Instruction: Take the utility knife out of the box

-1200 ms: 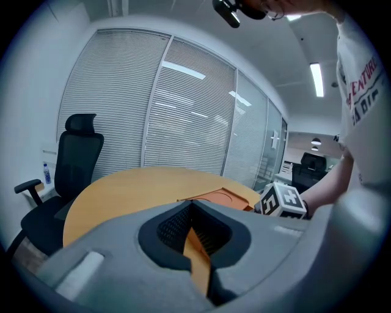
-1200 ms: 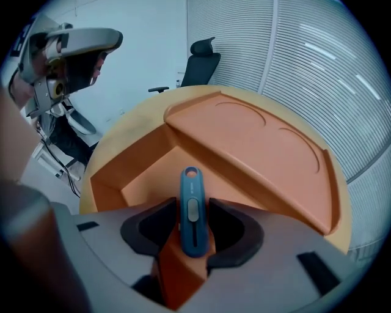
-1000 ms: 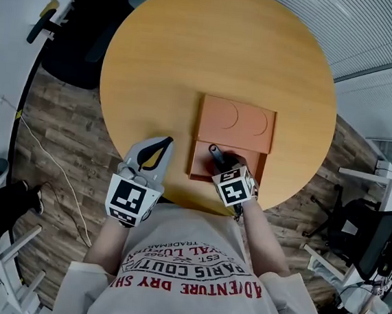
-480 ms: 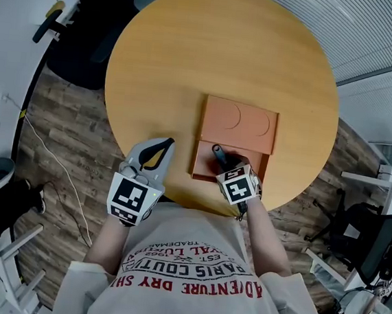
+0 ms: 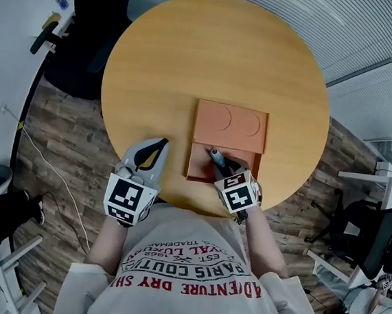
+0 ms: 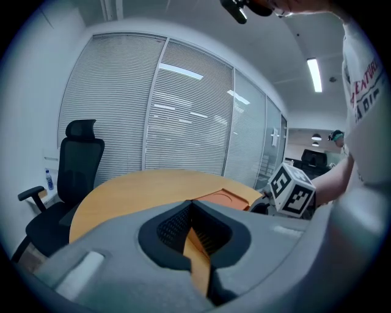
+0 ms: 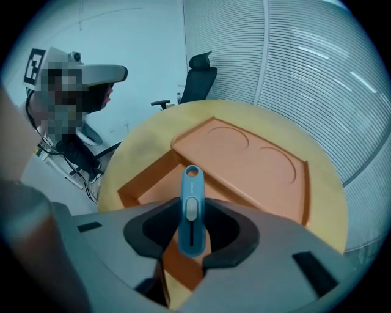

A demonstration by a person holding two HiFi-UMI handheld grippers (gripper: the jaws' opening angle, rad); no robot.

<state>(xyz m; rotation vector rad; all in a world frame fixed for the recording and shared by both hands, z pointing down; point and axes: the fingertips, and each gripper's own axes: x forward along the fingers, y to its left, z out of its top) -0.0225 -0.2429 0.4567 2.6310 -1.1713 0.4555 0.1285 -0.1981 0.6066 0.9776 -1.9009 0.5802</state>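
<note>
While the right gripper (image 7: 190, 211) clamps the utility knife (image 7: 191, 183) over the box (image 5: 196, 165), lift straight, clear of the box's rim. Left gripper (image 6: 192, 211): closed, empty, beside the box.

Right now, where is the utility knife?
The utility knife is at the centre of the right gripper view, clamped in the right gripper, over the tray of the open box.
</note>
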